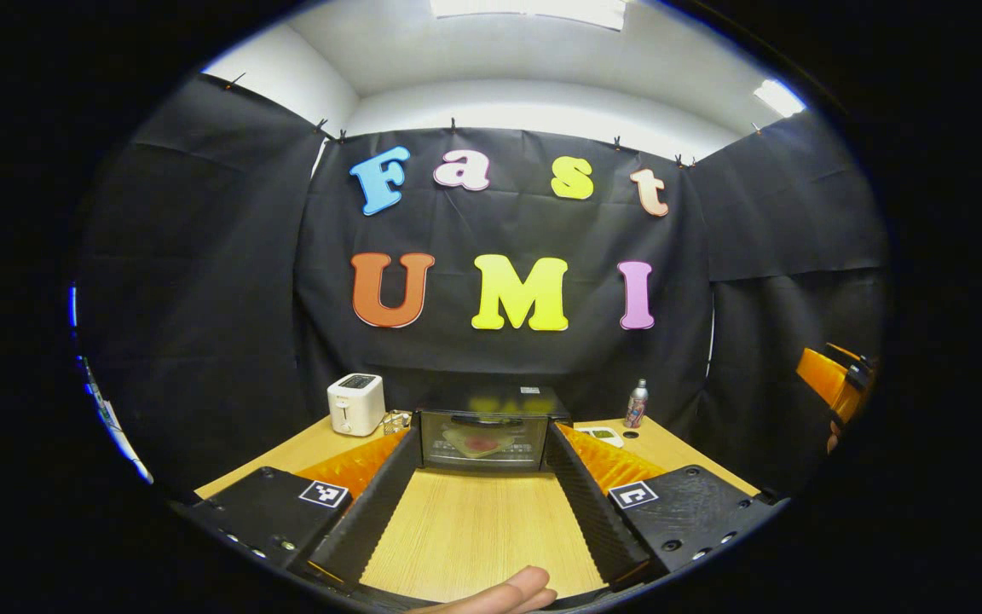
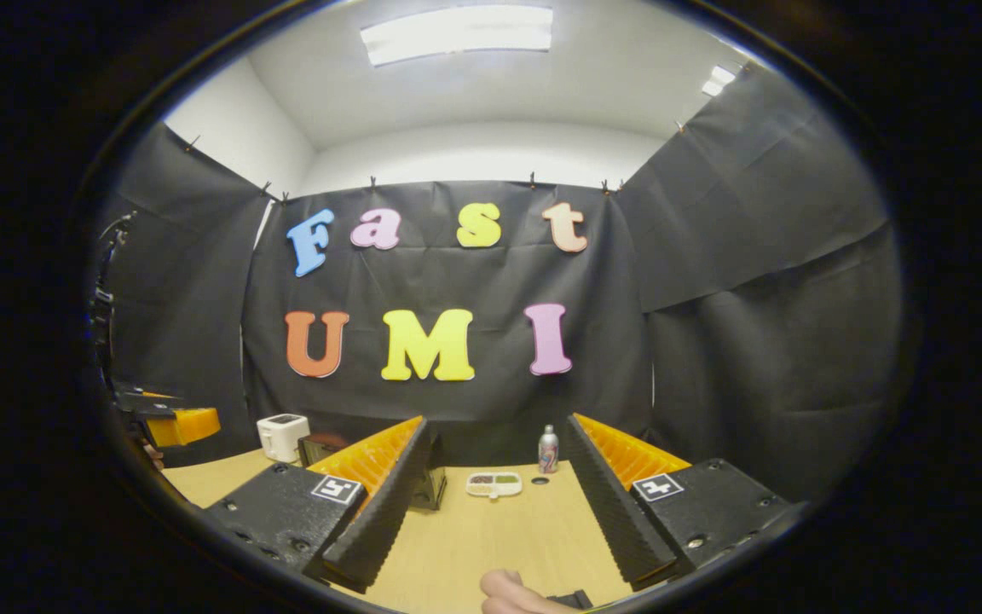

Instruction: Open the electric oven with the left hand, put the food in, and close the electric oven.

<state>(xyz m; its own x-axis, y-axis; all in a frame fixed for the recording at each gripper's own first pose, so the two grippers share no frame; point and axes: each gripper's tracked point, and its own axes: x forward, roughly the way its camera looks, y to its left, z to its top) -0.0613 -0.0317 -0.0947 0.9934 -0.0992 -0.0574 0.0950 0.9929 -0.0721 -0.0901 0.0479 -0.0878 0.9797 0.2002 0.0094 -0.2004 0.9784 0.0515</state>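
On the table [image 1: 474,529]: one oven [image 1: 484,437], seemingly shut; one toaster [image 1: 355,403]; one bottle [image 1: 637,403].

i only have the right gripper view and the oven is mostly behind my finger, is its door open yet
Observer: No. In the left gripper view the electric oven has its door shut.
Operator: where's the left gripper
Observer: The left gripper is open and holds nothing. It is short of the oven, which sits framed between its fingers.
Operator: handle?
Observer: A dark handle runs across the top of the door.
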